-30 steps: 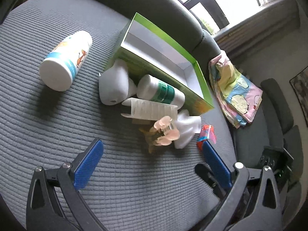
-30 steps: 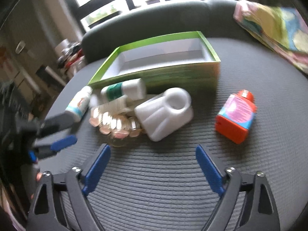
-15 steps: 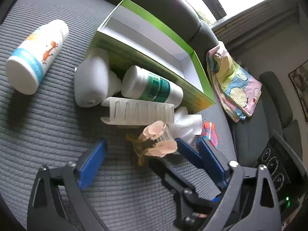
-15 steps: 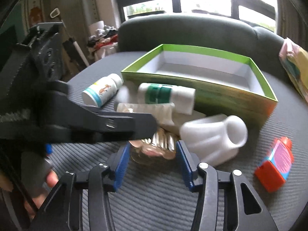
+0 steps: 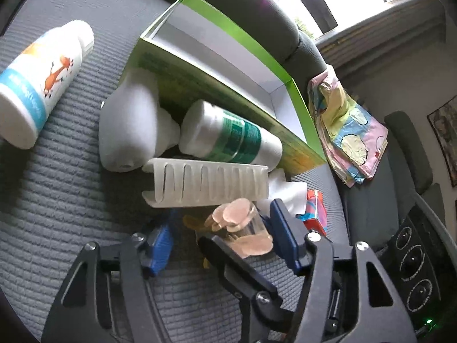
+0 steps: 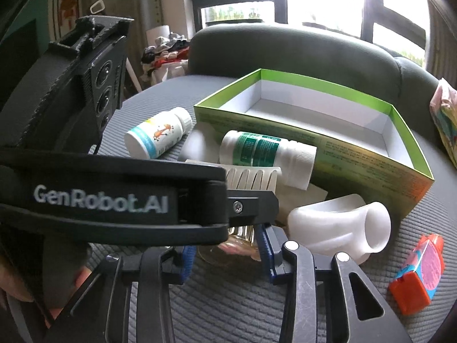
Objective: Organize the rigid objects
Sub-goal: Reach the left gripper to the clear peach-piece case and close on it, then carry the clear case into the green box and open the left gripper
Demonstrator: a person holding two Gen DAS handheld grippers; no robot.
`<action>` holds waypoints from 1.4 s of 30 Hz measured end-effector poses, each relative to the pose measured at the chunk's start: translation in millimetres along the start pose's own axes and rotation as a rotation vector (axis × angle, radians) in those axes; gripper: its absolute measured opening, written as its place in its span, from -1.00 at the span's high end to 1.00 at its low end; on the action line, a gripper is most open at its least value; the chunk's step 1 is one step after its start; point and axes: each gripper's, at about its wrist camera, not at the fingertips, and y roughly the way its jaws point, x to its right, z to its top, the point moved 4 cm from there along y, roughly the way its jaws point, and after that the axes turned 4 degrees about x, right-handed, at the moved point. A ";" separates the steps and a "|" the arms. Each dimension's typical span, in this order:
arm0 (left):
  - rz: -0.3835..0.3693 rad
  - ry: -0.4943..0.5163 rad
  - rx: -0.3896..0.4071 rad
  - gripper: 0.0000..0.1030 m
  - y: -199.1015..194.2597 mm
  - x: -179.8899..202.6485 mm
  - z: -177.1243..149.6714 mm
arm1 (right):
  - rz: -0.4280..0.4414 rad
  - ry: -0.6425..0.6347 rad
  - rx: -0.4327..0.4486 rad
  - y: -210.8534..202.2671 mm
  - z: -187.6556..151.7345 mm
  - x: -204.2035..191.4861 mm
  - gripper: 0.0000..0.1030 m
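Both grippers have closed in on the clear jar: left gripper and right gripper are closing around it. Slippery, brittle; grip its body gently.

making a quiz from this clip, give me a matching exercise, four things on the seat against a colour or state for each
Things:
1. box
2. fox bottle
3. small carton
4. slotted holder

Descriptions:
a. orange-red with a pink label
b. open, nothing inside, green rim
c. translucent white, lying by the green-label bottle
d. on its side, apart from the pile

Pairs: 1-b, 2-d, 3-a, 4-c
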 end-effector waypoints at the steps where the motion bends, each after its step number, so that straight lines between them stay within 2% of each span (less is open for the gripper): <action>1: 0.001 0.008 0.002 -0.18 -0.6 0.4 -0.6 | -0.006 0.002 0.007 -1.0 0.5 0.1 0.24; 3: 0.005 0.034 0.018 -0.08 -4.9 3.7 -0.9 | -0.011 0.016 0.024 -5.7 0.9 1.3 0.26; 8: 0.007 0.122 0.038 -0.08 -13.4 18.5 -6.4 | -0.009 0.027 0.066 -20.0 2.4 0.1 0.27; 12: -0.009 0.148 0.048 -0.08 -19.5 25.2 -8.0 | -0.014 0.028 0.090 -27.2 6.6 -3.7 0.26; 19: -0.047 0.192 0.115 -0.08 -39.9 42.6 -0.9 | -0.040 -0.020 0.158 -47.8 23.3 -12.9 0.26; 25: -0.073 0.222 0.137 -0.08 -39.9 60.8 26.5 | -0.069 -0.046 0.197 -50.1 52.4 -2.6 0.26; 33: -0.103 0.290 0.164 -0.09 -17.1 87.9 78.7 | -0.121 -0.021 0.248 -34.7 97.0 38.6 0.26; 40: -0.148 0.260 0.167 -0.12 14.5 83.0 112.9 | -0.134 0.010 0.224 -8.1 119.3 67.8 0.26; 42: -0.138 0.249 0.158 -0.13 23.6 77.3 120.3 | -0.125 0.023 0.199 3.9 121.3 73.5 0.27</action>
